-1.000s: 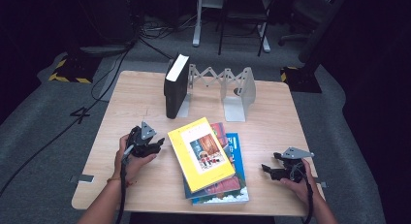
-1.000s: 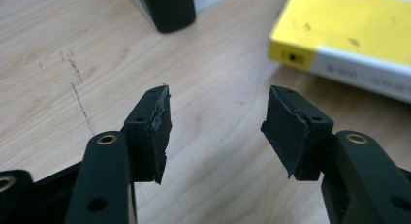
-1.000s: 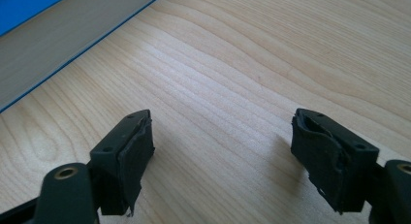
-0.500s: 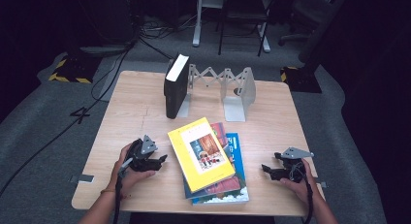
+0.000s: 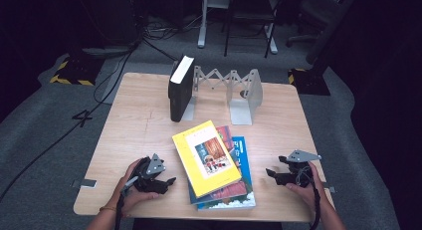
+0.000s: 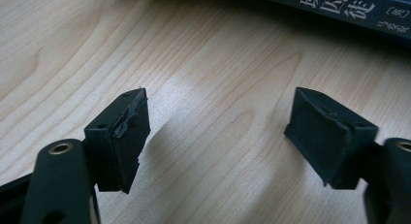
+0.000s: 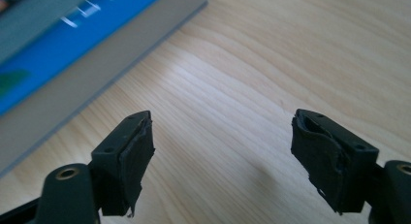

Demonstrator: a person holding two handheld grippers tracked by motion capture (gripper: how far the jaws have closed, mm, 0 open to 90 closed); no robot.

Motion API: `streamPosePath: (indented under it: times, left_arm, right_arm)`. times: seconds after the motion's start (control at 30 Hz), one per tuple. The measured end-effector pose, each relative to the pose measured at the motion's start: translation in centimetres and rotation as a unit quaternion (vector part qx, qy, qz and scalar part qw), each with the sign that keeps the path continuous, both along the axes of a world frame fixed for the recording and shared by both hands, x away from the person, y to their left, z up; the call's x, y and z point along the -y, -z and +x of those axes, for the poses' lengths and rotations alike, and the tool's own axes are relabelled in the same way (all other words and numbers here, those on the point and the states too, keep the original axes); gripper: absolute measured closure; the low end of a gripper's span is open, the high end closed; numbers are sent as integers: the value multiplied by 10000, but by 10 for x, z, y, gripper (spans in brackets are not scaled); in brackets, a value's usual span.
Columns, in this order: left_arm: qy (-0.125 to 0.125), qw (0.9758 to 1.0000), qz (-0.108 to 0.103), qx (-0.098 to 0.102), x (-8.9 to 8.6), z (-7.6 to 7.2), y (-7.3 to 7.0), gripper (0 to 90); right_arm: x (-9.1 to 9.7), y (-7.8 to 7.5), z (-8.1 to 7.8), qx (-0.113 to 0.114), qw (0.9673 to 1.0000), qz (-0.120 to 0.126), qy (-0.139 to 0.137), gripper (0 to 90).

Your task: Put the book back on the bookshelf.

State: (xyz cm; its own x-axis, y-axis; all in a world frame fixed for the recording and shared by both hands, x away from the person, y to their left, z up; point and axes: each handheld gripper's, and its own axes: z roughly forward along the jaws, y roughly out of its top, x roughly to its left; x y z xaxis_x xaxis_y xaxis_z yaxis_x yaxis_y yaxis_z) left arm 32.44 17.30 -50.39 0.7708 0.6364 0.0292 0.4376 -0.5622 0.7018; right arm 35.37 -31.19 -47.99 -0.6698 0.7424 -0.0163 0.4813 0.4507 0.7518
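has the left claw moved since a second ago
Yes. In the high view the left claw has come down toward the table's near edge and closer to the yellow book; its jaws have just been opening, nothing between them.

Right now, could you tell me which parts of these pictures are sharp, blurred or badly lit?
High view: table well lit, surrounding floor dark. Left gripper view: jaws sharp, pale glare on the wood between them. Right gripper view: the blue book is out of focus.
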Motion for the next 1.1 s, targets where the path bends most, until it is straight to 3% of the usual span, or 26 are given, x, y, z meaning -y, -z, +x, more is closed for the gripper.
streamPosePath:
  times: [0.17, 0.5, 0.6, 0.77, 1.0, 1.1]
  left_arm:
    - [-10, 9998, -104, -176, -1, 3, 1, 206]
    - [34, 9998, -98, -197, -1, 4, 1, 188]
    - [9, 9998, -91, -193, 0, 4, 1, 182]
    - [-10, 9998, -74, -198, 1, 5, 1, 171]
    - [-57, 9998, -70, -200, 2, 4, 1, 165]
    - [-83, 9997, -65, -202, 2, 5, 1, 162]
  right_arm:
    - [-14, -18, -8, 143, 9988, 171, -437, 265]
    - [-52, -56, -13, 411, 9936, 369, -990, 280]
    - [-66, -61, -13, 375, 9916, 255, -1215, 271]
    - [-91, -65, -14, 209, 9845, -1, -1741, 265]
    - [-113, -51, -12, -136, 9759, -398, -2142, 247]
    - [-117, -48, -11, -219, 9736, -501, -2215, 249]
